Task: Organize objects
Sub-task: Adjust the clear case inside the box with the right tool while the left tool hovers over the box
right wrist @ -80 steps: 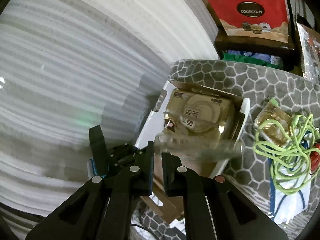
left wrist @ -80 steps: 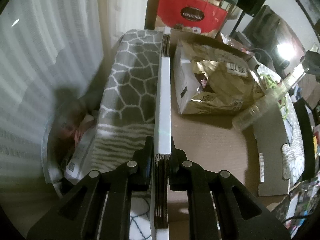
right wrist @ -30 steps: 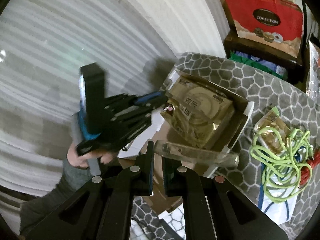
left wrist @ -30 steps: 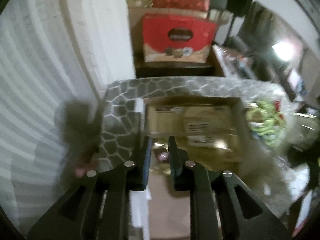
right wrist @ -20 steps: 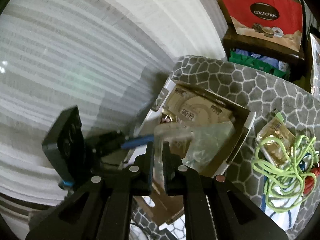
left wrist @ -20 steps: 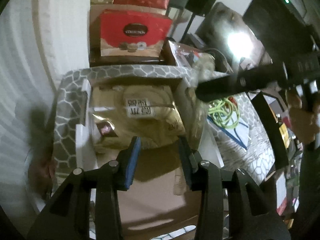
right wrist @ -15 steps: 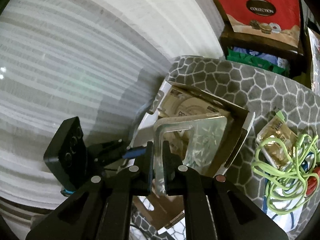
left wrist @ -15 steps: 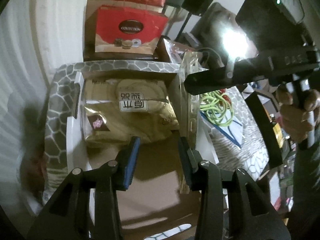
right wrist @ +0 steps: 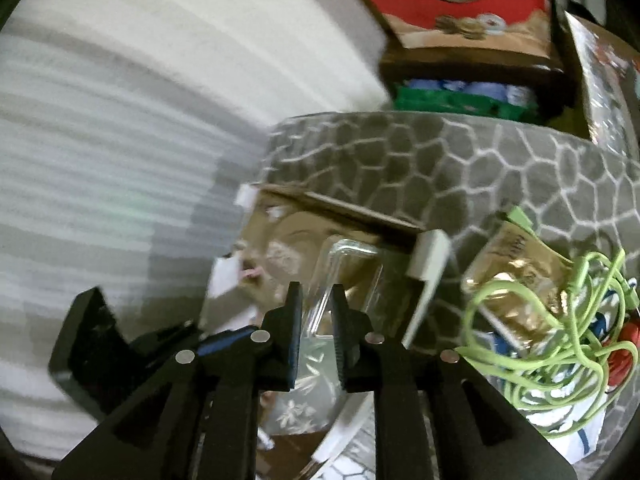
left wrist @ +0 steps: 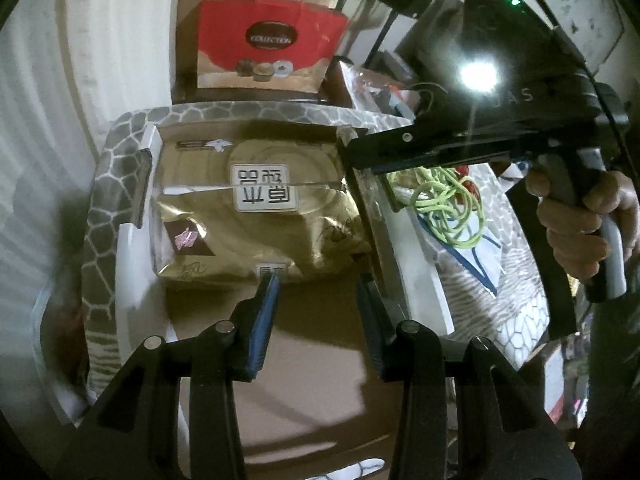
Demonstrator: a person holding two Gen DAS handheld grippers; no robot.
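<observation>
My right gripper is opening around a clear plastic tray standing on edge inside the cardboard box, against its wall beside the gold packet; released tilted, it may topple; my left gripper hangs part-open, empty
</observation>
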